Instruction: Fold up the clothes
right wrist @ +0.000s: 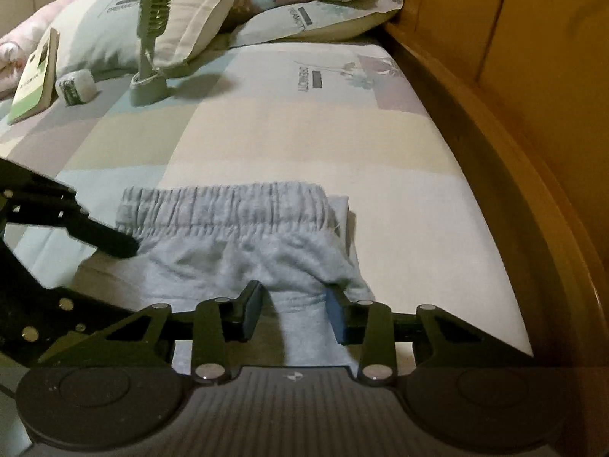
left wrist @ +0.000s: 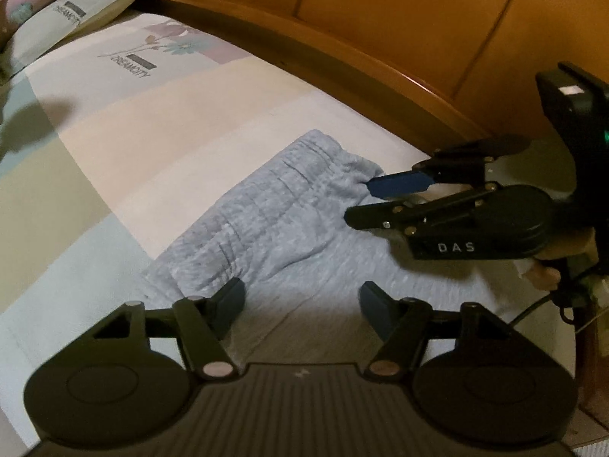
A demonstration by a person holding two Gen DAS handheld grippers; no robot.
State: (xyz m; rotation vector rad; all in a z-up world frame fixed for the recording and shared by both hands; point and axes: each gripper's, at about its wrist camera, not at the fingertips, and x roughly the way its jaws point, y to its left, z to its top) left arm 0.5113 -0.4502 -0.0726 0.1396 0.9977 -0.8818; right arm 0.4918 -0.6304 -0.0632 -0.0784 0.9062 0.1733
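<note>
**Loose fold could slip off the stack**

Left to right: left gripper point(left wrist: 302, 304) hangs over the near part of the grey sweatpants point(right wrist: 243, 243), jaws wide, nothing between them. The pants lie on the bed sheet point(right wrist: 304, 133), the waistband point(right wrist: 224, 209) doubled back over the rest. Right gripper point(right wrist: 293, 312) straddles a raised pinch of cloth at the fold's right corner, jaws partly parted; whether they grip it I cannot tell. Risks: a thin pinch slips out if pulled; with the left side unpinned, a tug drags the whole stack askew toward the wooden bed frame point(right wrist: 495, 160).

Patchwork bed point(right wrist: 304, 133), wooden frame point(right wrist: 495, 152), pillows point(right wrist: 114, 30)
</note>
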